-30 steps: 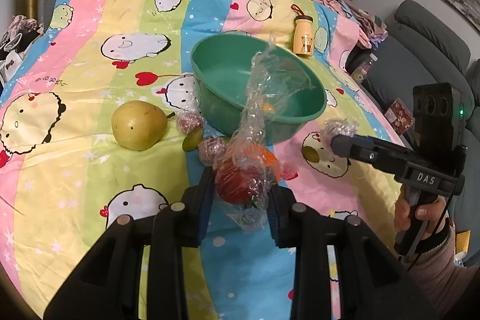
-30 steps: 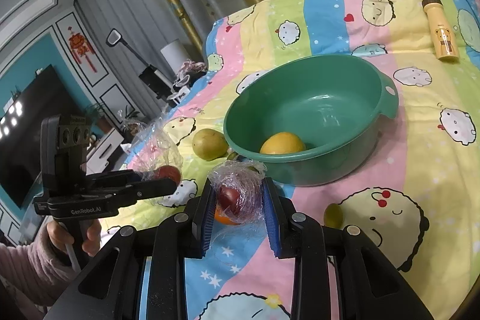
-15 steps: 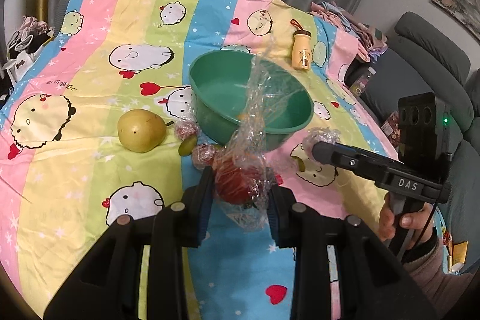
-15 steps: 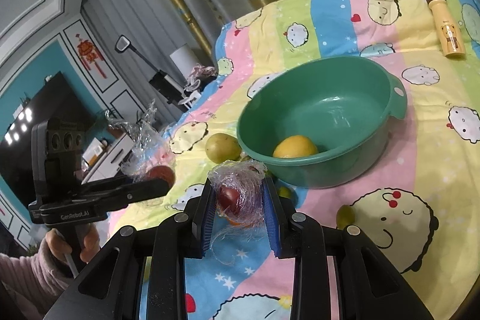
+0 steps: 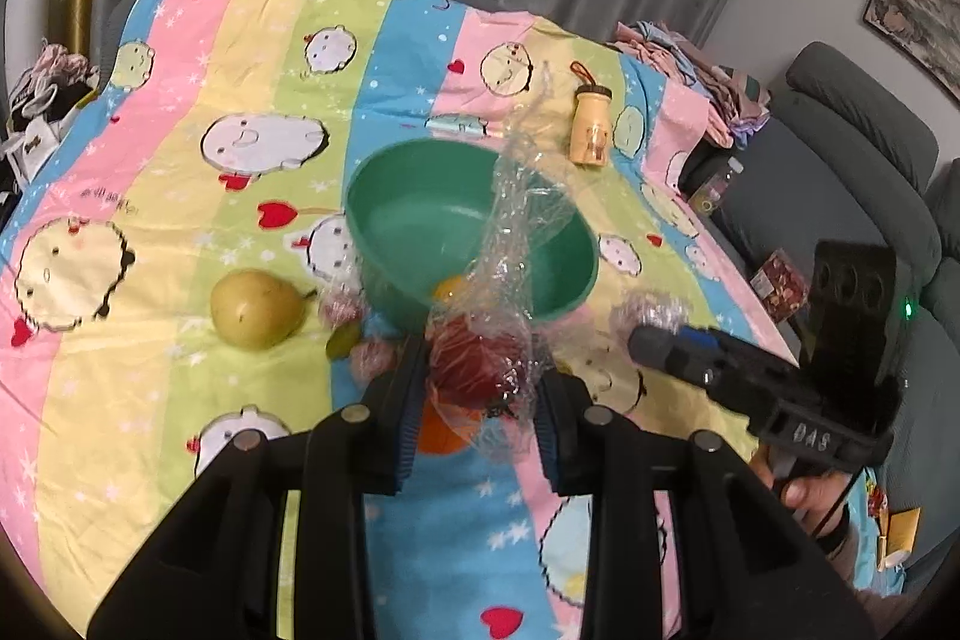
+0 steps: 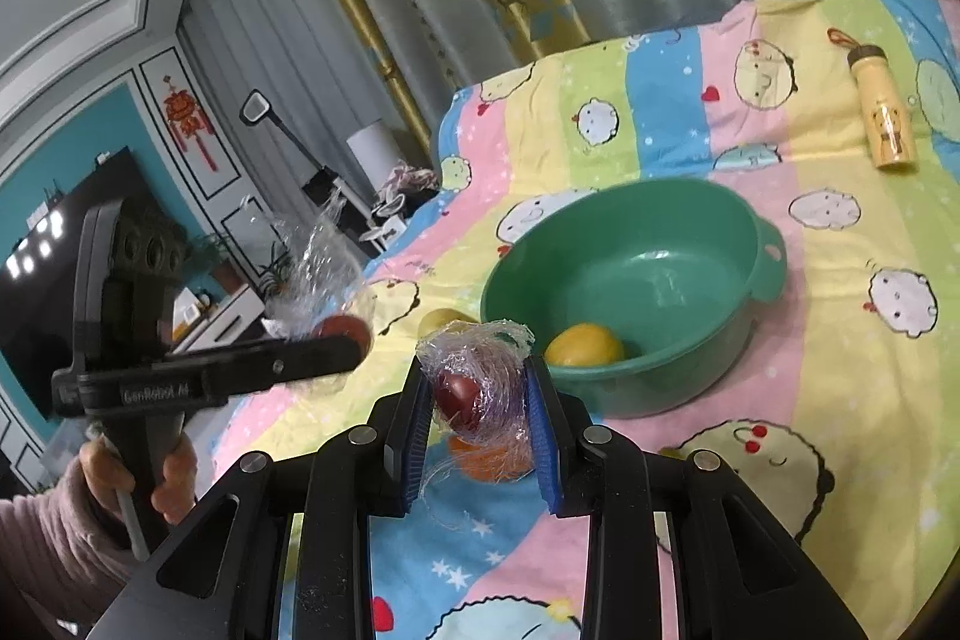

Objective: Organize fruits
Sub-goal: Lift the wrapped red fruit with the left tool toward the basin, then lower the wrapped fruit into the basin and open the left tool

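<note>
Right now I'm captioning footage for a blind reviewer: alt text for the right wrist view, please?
The right gripper clamps a plastic-wrapped red fruit above a striped cartoon bedsheet. Behind it a green basin holds one yellow fruit; at left the left gripper holds another wrapped red fruit.

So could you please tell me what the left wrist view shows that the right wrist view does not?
Only the left wrist view shows the grey sofa and the whole pear. Only the right wrist view shows the television and the yellow fruit clearly inside the bowl. Both share the green bowl, the yellow bottle, and each tool, left and right, clamping a plastic-wrapped red fruit.
</note>
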Action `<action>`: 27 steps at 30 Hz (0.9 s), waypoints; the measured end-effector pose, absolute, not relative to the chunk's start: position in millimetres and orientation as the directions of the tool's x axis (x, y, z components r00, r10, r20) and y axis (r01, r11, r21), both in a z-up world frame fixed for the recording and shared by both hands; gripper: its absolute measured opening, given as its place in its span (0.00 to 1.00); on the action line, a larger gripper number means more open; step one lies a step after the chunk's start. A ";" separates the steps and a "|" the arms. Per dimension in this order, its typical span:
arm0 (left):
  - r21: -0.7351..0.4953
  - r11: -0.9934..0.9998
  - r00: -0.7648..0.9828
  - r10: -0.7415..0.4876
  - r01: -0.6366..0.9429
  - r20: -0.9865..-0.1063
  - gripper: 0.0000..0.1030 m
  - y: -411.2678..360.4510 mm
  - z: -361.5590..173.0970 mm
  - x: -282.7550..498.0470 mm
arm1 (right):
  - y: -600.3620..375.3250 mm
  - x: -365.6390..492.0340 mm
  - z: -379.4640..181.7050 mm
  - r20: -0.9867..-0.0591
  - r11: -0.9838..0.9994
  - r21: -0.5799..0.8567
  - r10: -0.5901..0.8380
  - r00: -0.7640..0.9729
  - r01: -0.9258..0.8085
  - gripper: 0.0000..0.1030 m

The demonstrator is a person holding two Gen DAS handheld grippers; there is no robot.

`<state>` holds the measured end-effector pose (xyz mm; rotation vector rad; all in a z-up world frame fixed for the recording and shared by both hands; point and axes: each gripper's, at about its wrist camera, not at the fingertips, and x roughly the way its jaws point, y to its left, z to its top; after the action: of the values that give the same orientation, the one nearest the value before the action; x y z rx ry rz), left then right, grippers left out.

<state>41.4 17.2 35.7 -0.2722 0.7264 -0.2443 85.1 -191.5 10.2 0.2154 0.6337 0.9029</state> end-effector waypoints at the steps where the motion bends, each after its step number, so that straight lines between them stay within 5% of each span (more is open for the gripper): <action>1: -0.327 0.937 0.728 -0.311 0.126 -0.611 0.31 16.4 38.9 45.3 | -192.0 85.7 11.6 -0.421 0.619 0.424 0.781 0.461 -0.662 0.31; 9: -0.373 0.920 0.723 -0.341 0.124 -0.601 0.31 15.0 49.6 87.4 | -198.7 104.7 18.8 -0.424 0.682 0.398 0.730 0.536 -0.614 0.31; 27: -0.279 0.956 0.599 -0.275 0.088 -0.752 0.31 -7.4 -4.6 197.4 | -155.5 171.9 -11.0 -0.576 0.787 0.305 0.600 0.555 -0.535 0.31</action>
<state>197.4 -7.4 -4.6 -0.2226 0.9063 -0.2126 171.9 -155.5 -11.0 0.0982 0.7178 0.6721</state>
